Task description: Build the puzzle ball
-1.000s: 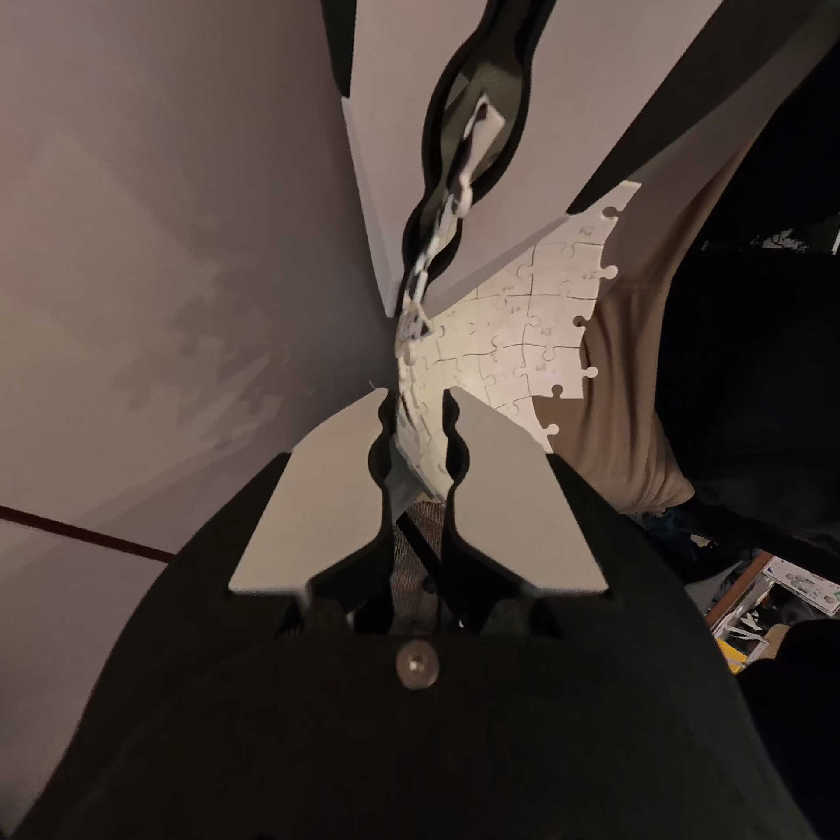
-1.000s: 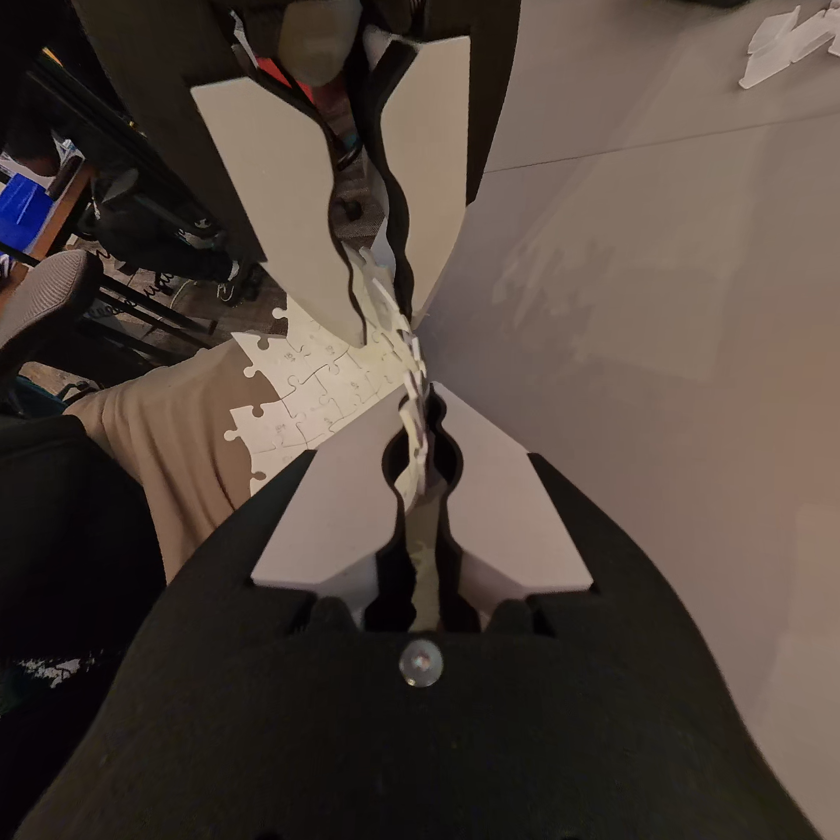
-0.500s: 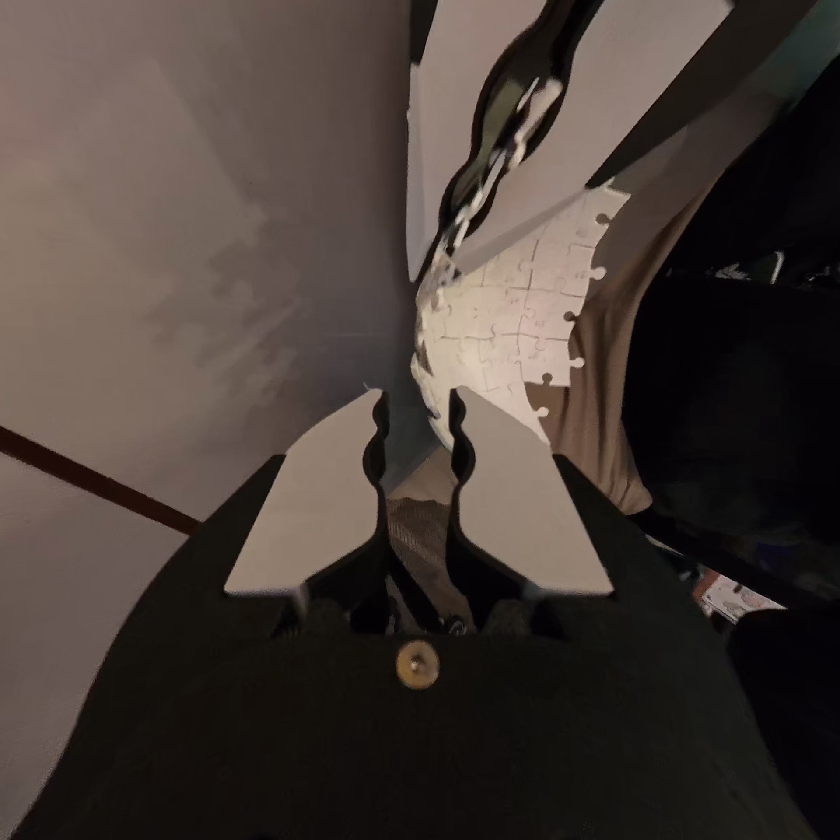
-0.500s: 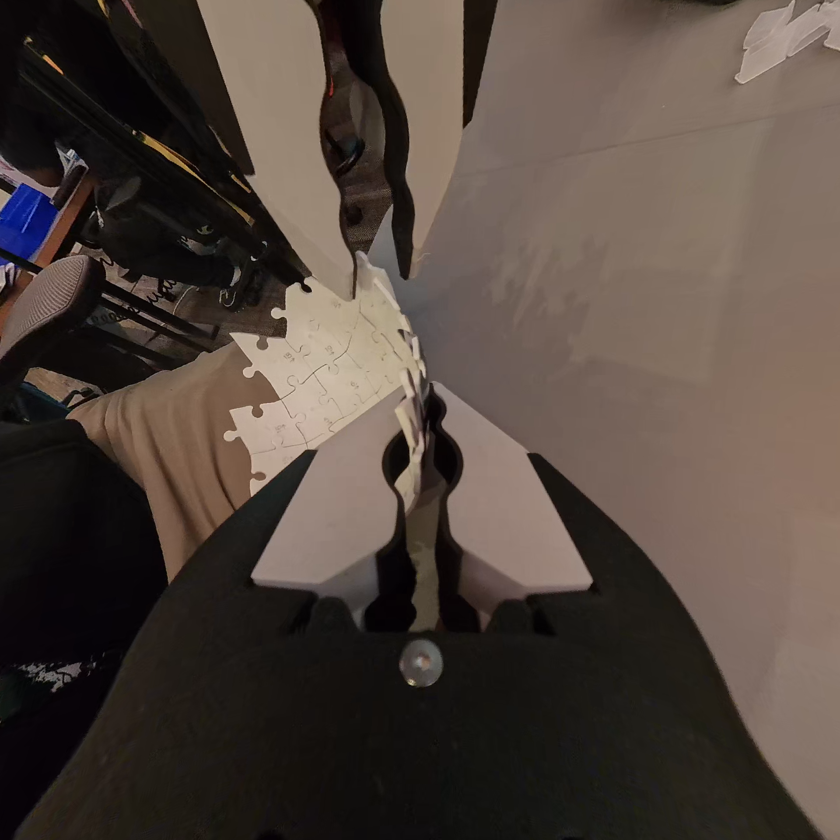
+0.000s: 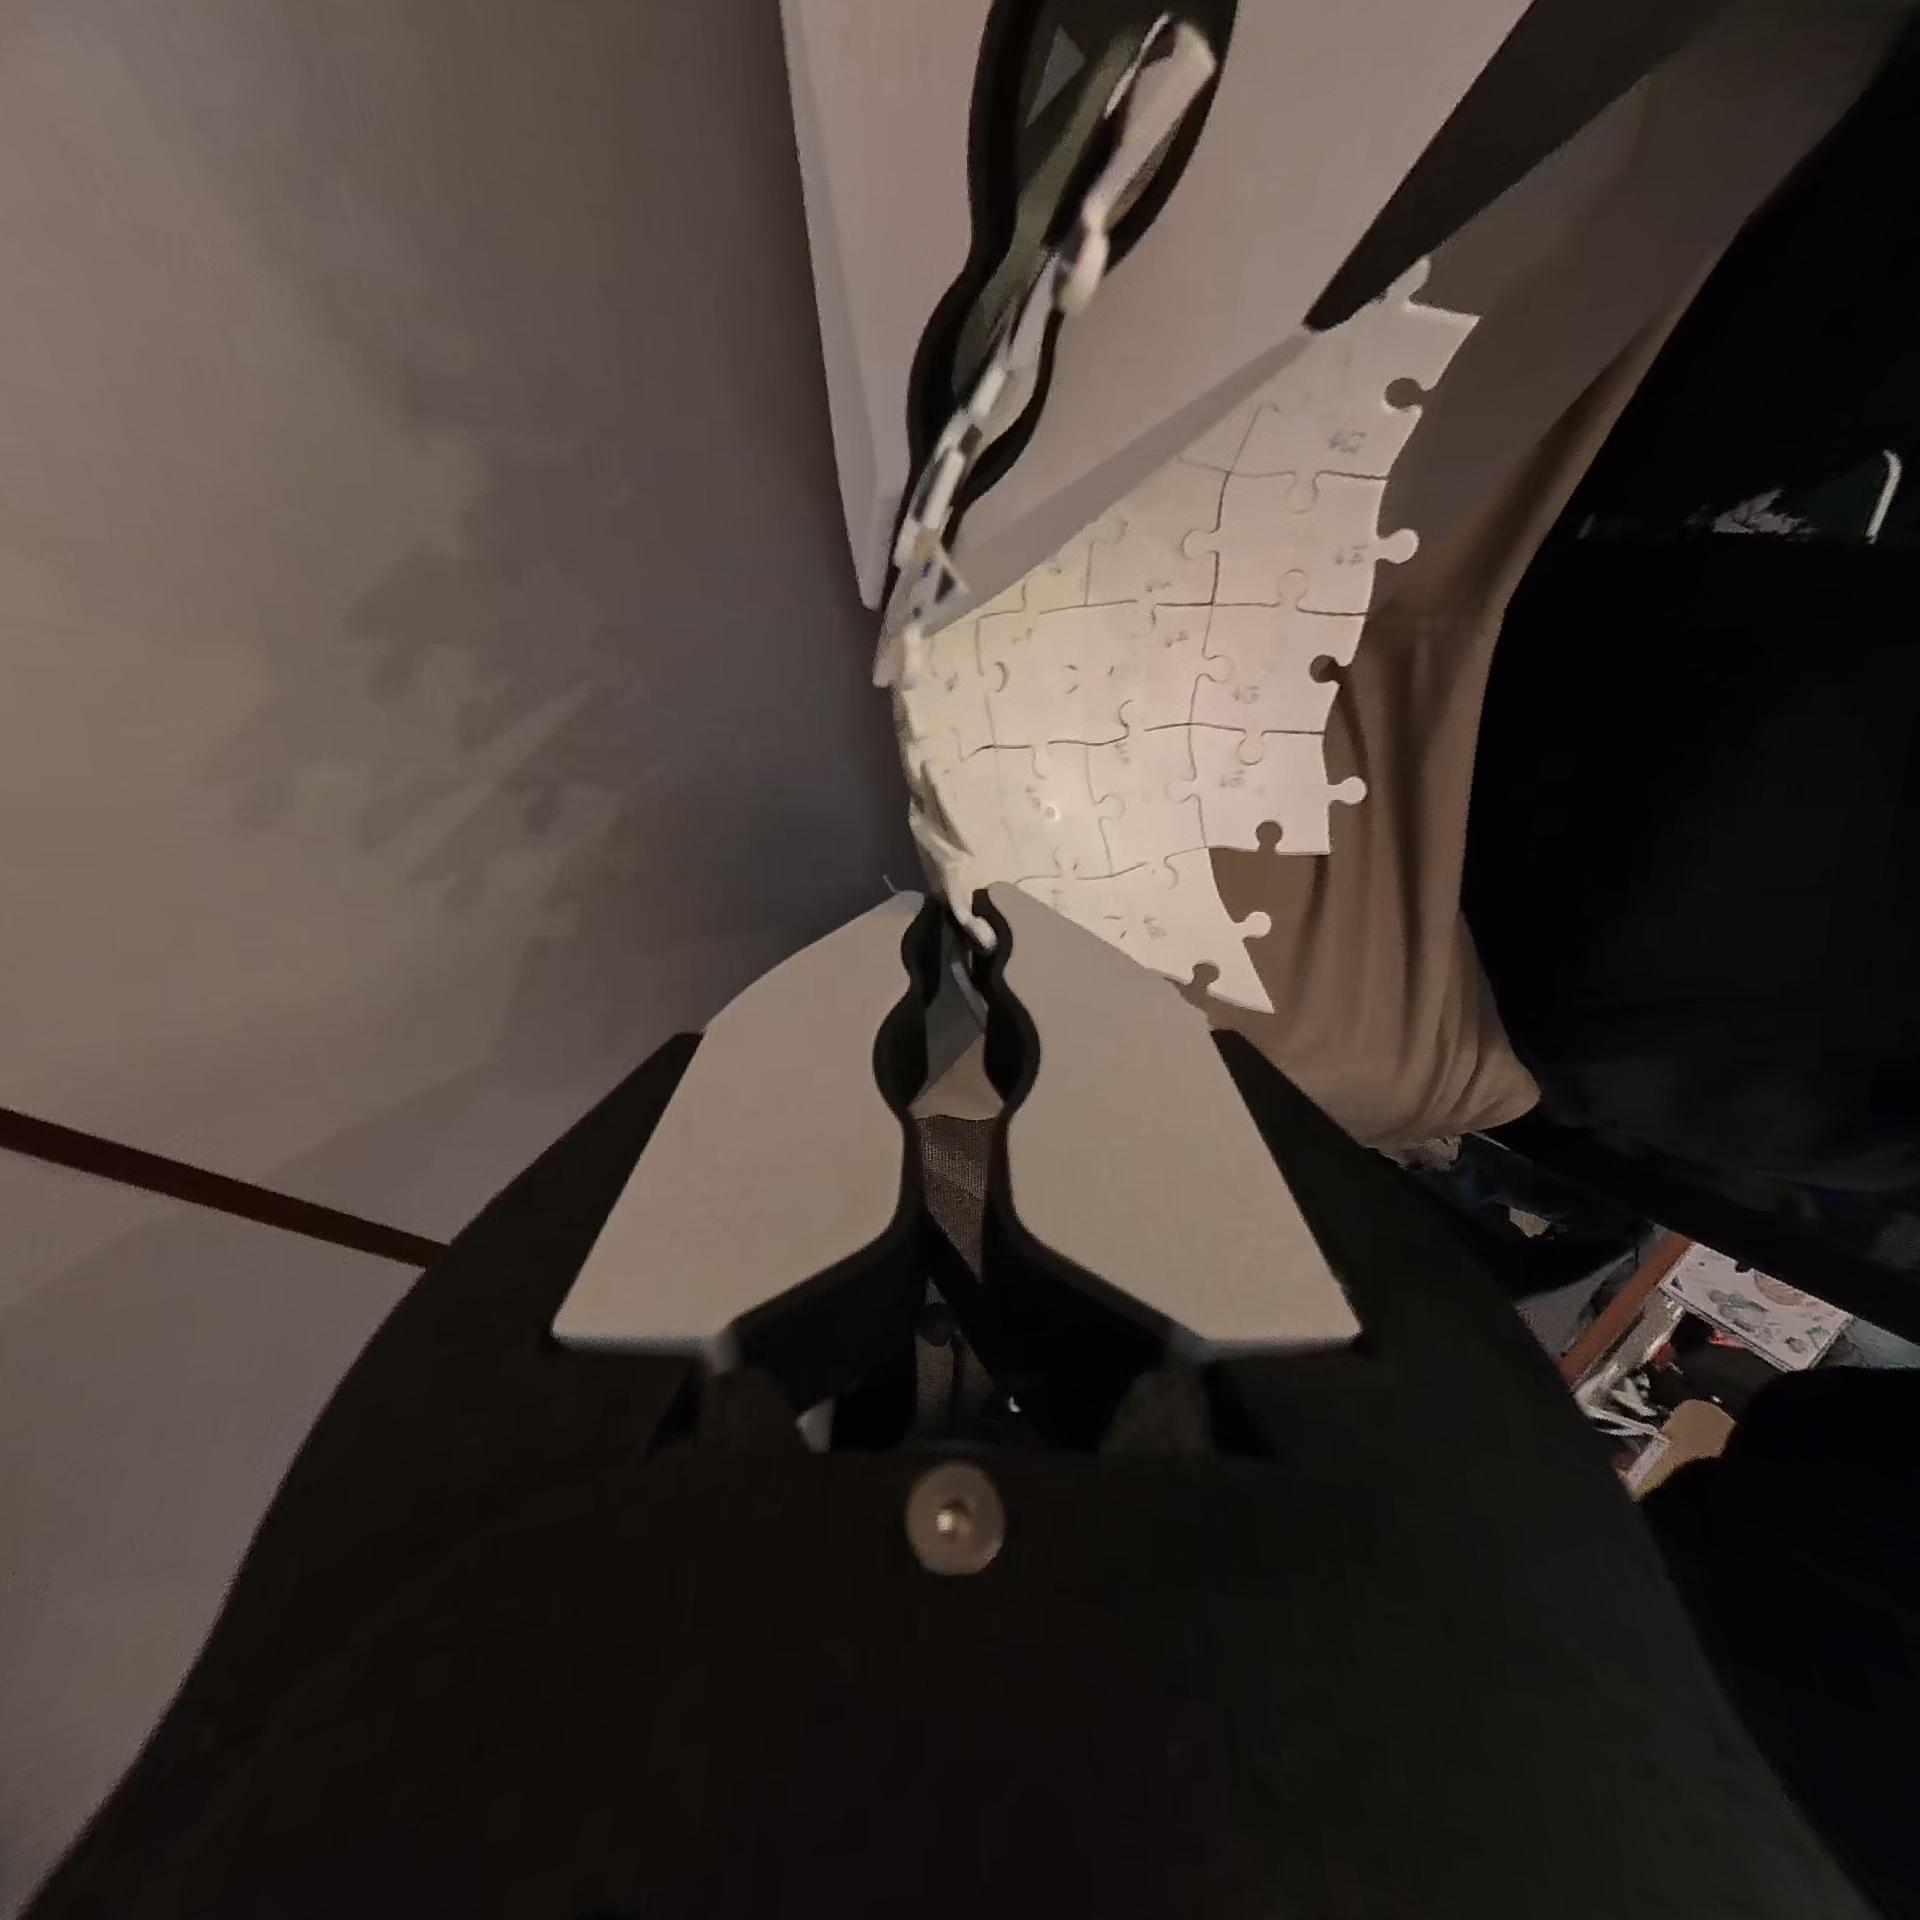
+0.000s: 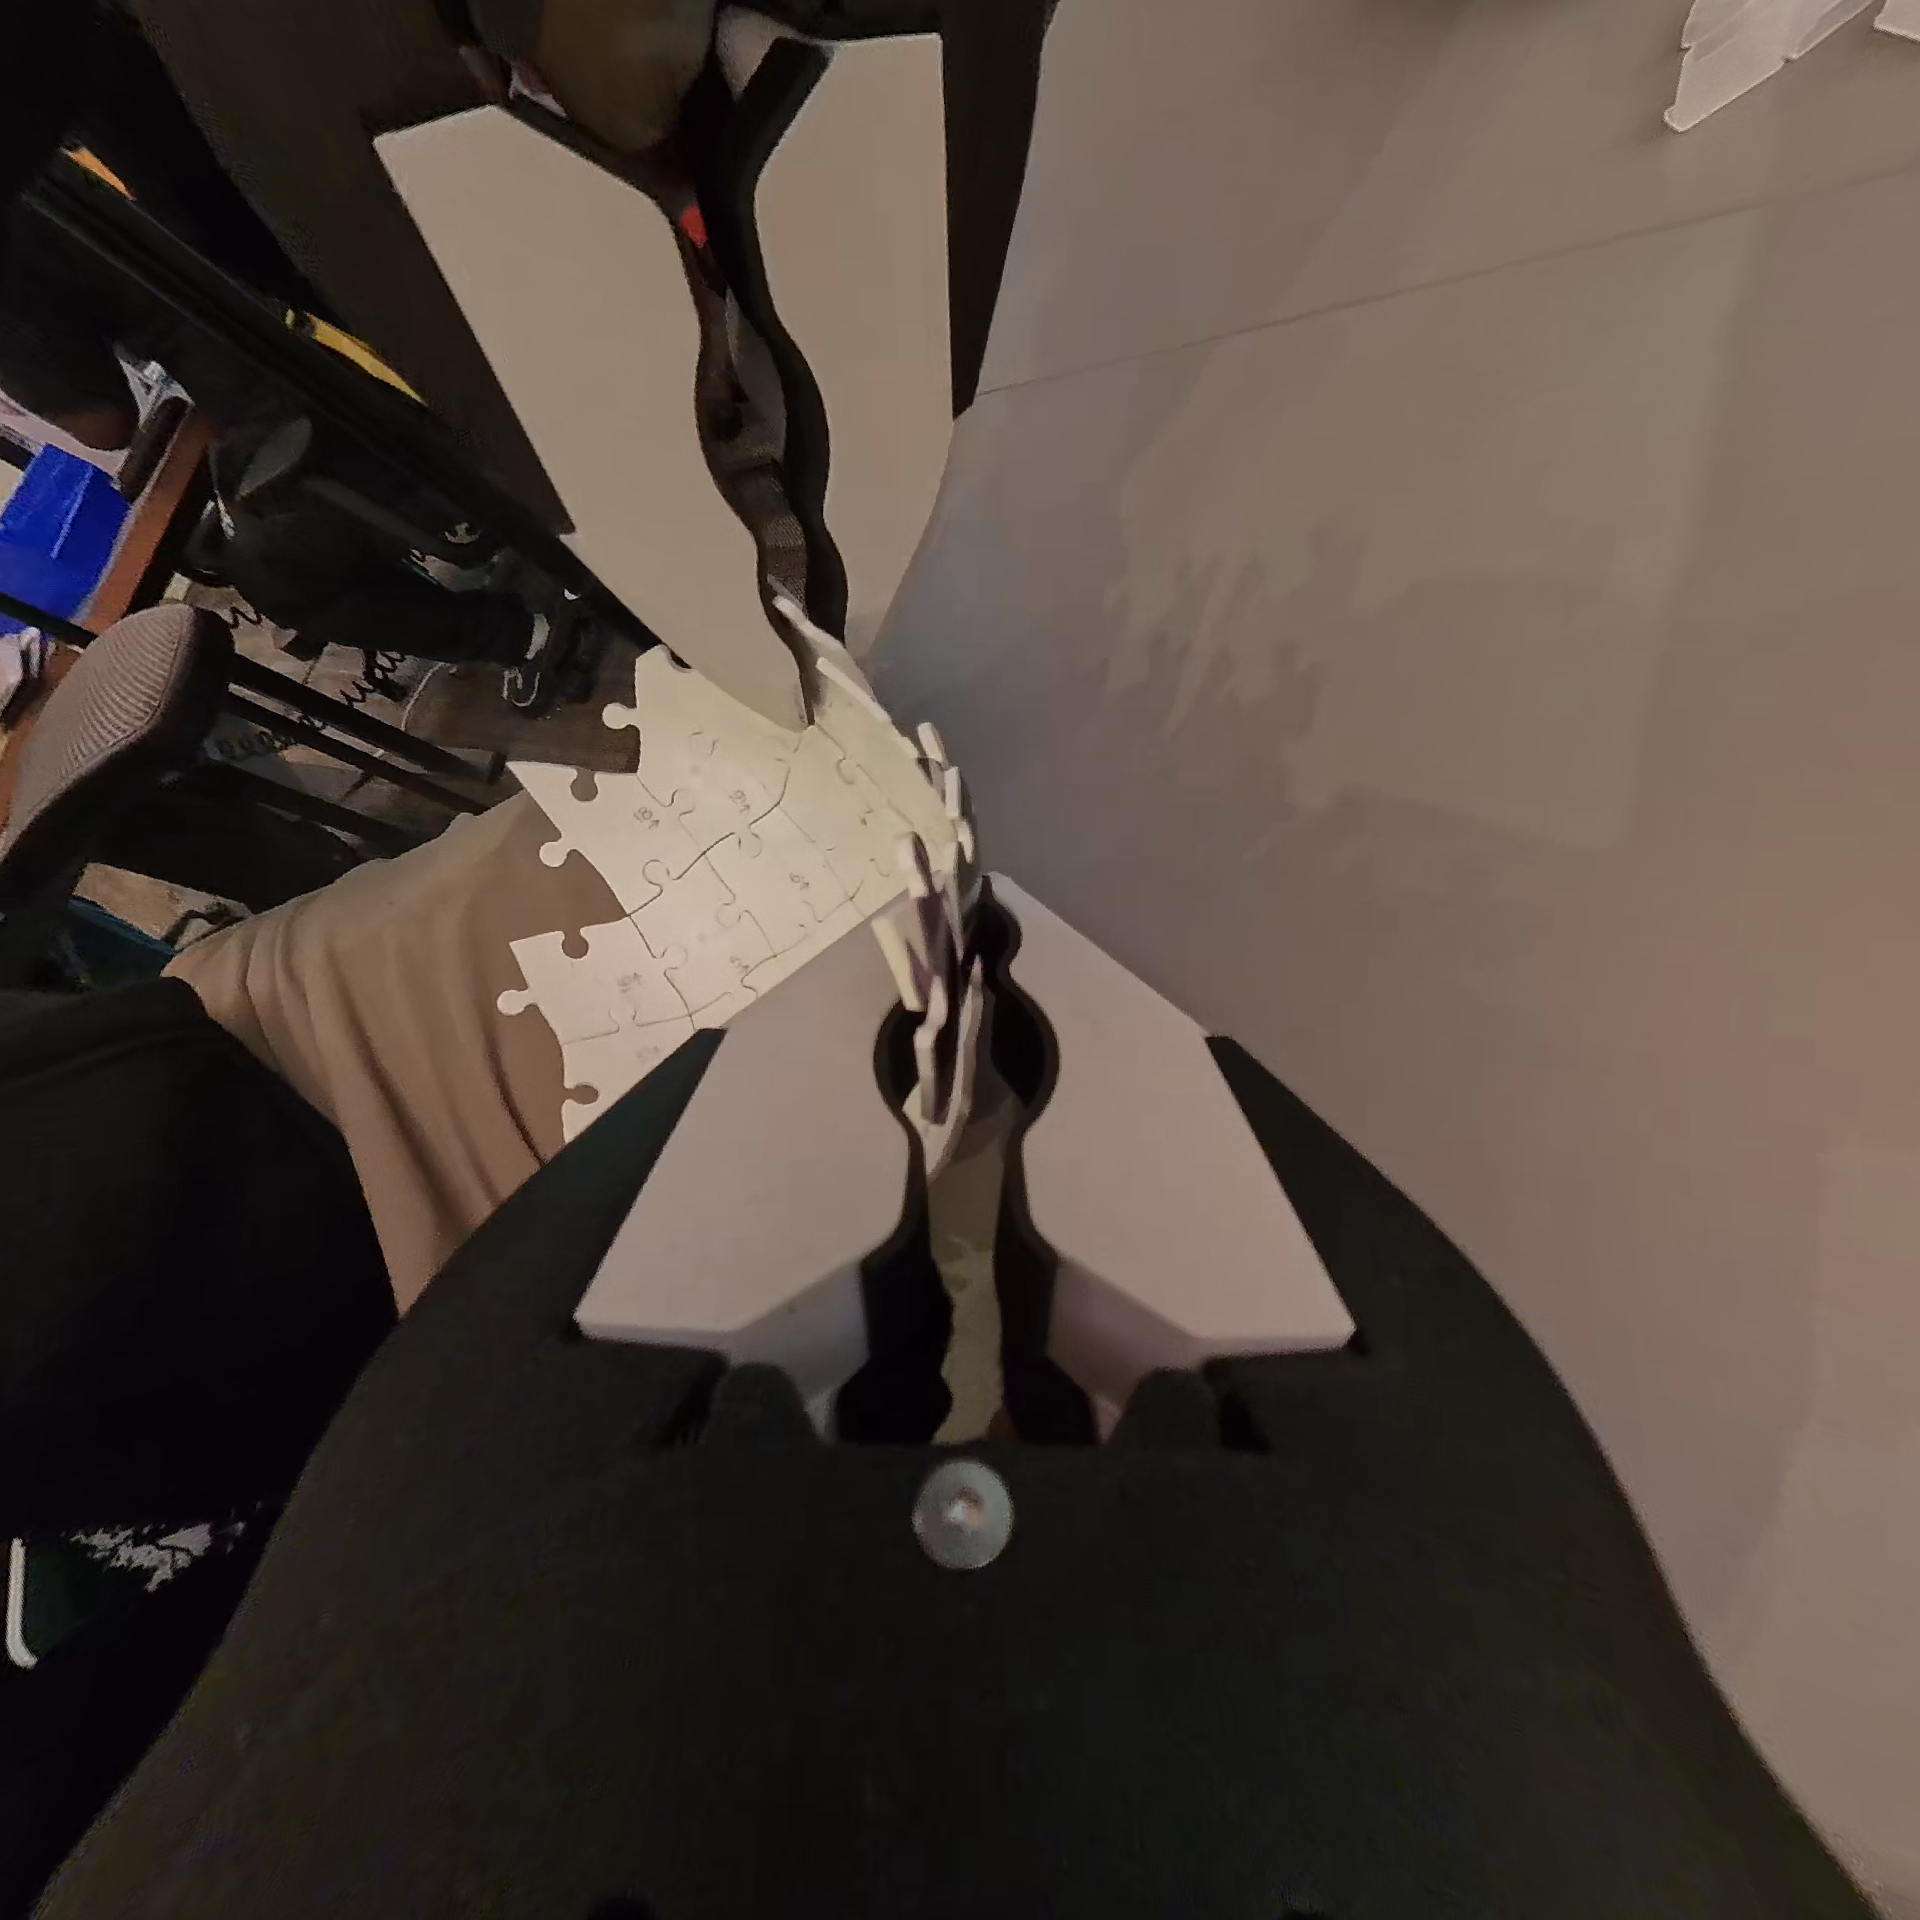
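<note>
A curved white section of the puzzle ball, made of several joined pieces, hangs in the air between both grippers. My left gripper is shut on a tab at its near lower edge. My right gripper is shut on the opposite edge, with dark-printed pieces running back between its jaws. The section also shows in the right wrist view, inner side up. The right gripper shows at the top of the left wrist view, and the left gripper at the top of the right wrist view.
The grey table top lies below, with a dark seam. Loose white puzzle pieces lie at its far corner. A person's tan sleeve is behind the section. A chair and a blue bin stand off the table. Tip to tip, the grippers are about 5 cm apart.
My left gripper let go of the section and drew back, then came in again and shut on a tab at its lower edge. The right gripper kept its hold throughout.
</note>
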A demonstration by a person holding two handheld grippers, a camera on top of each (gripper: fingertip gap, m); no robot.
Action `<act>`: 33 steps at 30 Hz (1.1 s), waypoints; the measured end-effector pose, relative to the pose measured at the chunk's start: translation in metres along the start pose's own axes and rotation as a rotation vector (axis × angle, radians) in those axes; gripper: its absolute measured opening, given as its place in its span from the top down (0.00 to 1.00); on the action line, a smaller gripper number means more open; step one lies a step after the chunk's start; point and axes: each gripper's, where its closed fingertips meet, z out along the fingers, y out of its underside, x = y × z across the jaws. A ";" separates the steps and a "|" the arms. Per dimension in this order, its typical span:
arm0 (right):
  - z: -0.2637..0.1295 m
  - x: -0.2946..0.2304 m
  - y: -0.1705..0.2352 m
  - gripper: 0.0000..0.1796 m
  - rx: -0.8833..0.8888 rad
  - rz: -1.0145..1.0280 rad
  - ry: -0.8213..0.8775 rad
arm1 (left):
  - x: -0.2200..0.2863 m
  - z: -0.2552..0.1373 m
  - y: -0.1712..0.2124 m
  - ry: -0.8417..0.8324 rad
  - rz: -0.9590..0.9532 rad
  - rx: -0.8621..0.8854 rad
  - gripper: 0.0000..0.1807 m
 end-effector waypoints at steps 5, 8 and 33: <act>-0.001 0.001 -0.001 1.00 0.011 0.044 -0.005 | -0.002 0.000 -0.001 -0.020 -0.015 0.015 0.97; -0.002 0.000 -0.003 0.97 0.021 0.009 -0.003 | -0.003 0.000 0.000 -0.026 -0.016 0.014 0.97; 0.002 -0.003 -0.004 1.00 0.002 0.012 -0.042 | -0.004 0.003 -0.008 -0.110 0.116 0.017 0.97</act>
